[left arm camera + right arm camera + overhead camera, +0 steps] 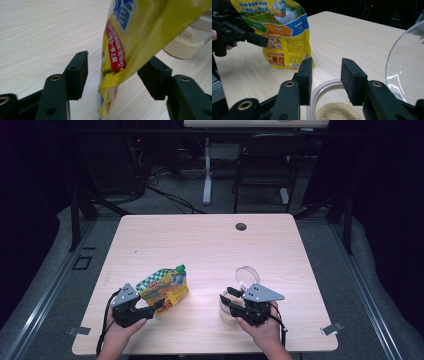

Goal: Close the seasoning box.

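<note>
Left gripper (159, 305): jaws apart astride yellow printed spouted pouch (165, 287), near-left.
Right gripper (229, 300): jaws apart above open glass jar of beige granules (332, 110), near-right.
Risk: pouch likely slips if clamped late.

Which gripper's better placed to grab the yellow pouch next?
Left. The left gripper already straddles the yellow pouch, its open jaws either side of the pouch's edge. The right gripper sits open over the jar of grains, farther away.

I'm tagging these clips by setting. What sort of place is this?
Probably a lab or recording studio, not a home: a bare wooden table ringed by dark curtains, cables on the floor, a black chair and another desk's leg behind.
</note>
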The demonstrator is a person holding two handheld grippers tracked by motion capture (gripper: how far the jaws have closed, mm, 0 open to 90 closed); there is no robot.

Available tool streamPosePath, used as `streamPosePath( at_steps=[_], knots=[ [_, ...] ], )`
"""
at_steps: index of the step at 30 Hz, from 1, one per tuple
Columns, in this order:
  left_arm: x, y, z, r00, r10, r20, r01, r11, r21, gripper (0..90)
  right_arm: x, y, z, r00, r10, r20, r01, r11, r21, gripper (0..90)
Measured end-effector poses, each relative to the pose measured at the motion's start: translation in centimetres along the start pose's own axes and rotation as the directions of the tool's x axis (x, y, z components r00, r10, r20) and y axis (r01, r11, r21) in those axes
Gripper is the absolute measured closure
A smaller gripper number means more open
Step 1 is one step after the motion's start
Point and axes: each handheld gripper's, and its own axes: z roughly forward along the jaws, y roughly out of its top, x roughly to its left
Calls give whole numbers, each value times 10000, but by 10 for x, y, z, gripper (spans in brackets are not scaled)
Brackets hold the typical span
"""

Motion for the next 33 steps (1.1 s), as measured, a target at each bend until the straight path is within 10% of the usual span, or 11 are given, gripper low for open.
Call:
streamPosePath(
  at_steps=[16,33],
  knots=[
    [-4,8,-13,9999,-121,34,120,9996,266,350,1,18,-21,9993,-348,168,349,9994,-23,598],
    [-7,-5,-17,9997,-235,-107,238,9992,327,354,-32,27,-66,9944,534,911,-501,9980,-389,855]
  ],
)
